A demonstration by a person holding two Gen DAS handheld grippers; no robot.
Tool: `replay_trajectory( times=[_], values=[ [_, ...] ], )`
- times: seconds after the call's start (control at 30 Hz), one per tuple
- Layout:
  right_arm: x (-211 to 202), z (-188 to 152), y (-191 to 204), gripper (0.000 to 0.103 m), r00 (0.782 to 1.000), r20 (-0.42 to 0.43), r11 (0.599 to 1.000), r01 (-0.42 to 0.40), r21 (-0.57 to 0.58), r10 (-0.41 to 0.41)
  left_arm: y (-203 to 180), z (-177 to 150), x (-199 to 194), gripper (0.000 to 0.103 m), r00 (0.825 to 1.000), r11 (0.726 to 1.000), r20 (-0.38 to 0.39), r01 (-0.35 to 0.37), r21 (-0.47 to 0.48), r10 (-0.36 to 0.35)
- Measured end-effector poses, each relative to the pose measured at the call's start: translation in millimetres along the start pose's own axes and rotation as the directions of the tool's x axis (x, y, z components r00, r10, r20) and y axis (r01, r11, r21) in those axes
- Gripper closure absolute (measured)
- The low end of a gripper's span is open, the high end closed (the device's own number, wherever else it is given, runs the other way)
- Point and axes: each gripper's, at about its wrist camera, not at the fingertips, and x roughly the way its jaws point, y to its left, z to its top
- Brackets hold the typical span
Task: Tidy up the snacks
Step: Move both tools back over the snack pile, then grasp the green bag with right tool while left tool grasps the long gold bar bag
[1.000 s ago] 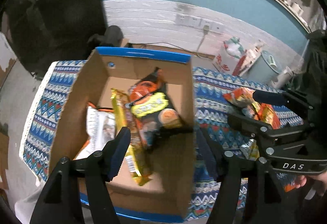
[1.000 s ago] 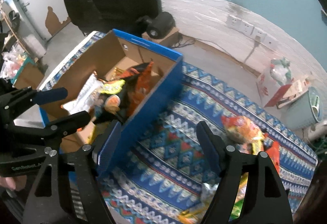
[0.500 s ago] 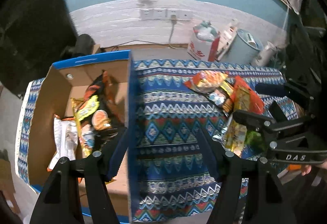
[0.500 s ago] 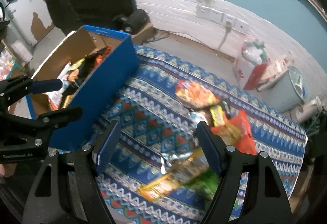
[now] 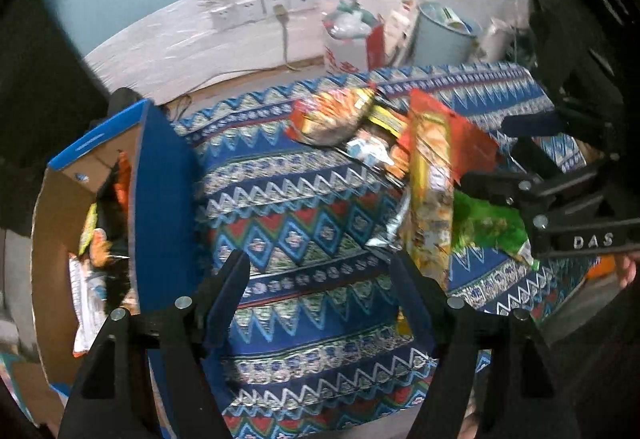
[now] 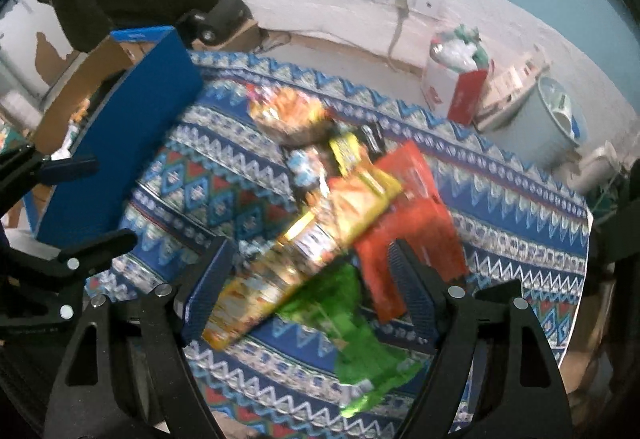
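Box (image 5: 160, 199) holds several packets; a pile (image 6: 336, 207) remains on the cloth (image 5: 304, 231). Left gripper (image 5: 320, 279) and right gripper (image 6: 308, 271) both spread, empty. Maybe half done.

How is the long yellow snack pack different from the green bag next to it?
The long yellow snack pack is narrow and stretched, orange-yellow; the green bag is wider, crumpled and bright green. The yellow pack lies partly over the green bag, between the open right gripper's fingers. Both rest loose on the patterned cloth, outside the box.
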Motion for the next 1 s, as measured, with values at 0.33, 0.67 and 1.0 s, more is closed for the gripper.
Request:
replay_trajectory(
  times=[0.33, 0.67, 1.0],
  values=[
    [48, -41, -32, 0.023, 0.987, -0.157, 0.999, -0.013, 0.034, 0.018, -27, 4, 25, 0.029, 0.998, 0.999, -0.064, 0.027, 0.032, -0.025],
    [69, -68, -22, 0.045, 0.971, -0.239, 0.999, -0.023, -0.023, 0.016, -36, 12, 45, 0.029, 0.993, 0.999, -0.113, 0.043, 0.012, -0.041],
    [49, -85, -24, 0.070, 0.972, -0.230, 0.999, -0.030, 0.029, 0.036, -44, 25, 55, 0.029, 0.989, 0.996, -0.119, 0.078, -0.039, -0.083]
  ],
)
